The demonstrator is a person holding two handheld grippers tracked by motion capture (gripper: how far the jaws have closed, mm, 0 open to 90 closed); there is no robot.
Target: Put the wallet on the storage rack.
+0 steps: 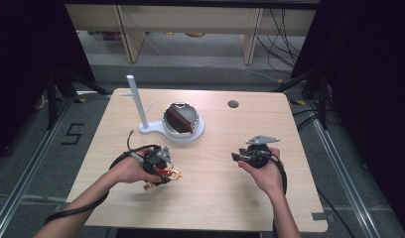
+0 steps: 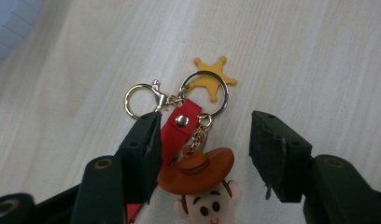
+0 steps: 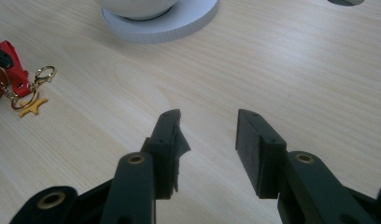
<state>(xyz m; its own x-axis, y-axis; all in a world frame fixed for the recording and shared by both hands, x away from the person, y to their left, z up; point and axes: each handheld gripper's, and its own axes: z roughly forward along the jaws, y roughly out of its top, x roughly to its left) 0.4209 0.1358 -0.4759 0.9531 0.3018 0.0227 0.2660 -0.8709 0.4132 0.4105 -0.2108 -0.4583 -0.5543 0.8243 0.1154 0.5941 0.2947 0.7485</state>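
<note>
Loosely around keychain [image 2: 198,154], left claw [image 2: 205,140] open.

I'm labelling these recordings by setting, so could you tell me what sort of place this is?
Probably a lab or recording room rather than a home: a bare wooden table stands between black stand legs, loose cables trail over the floor behind it, and a "5" is taped on the floor beside it.

The keychain [image 1: 163,174] lies on the table [image 1: 215,198], nearer the person than the stand [image 1: 183,130], at its left
</note>
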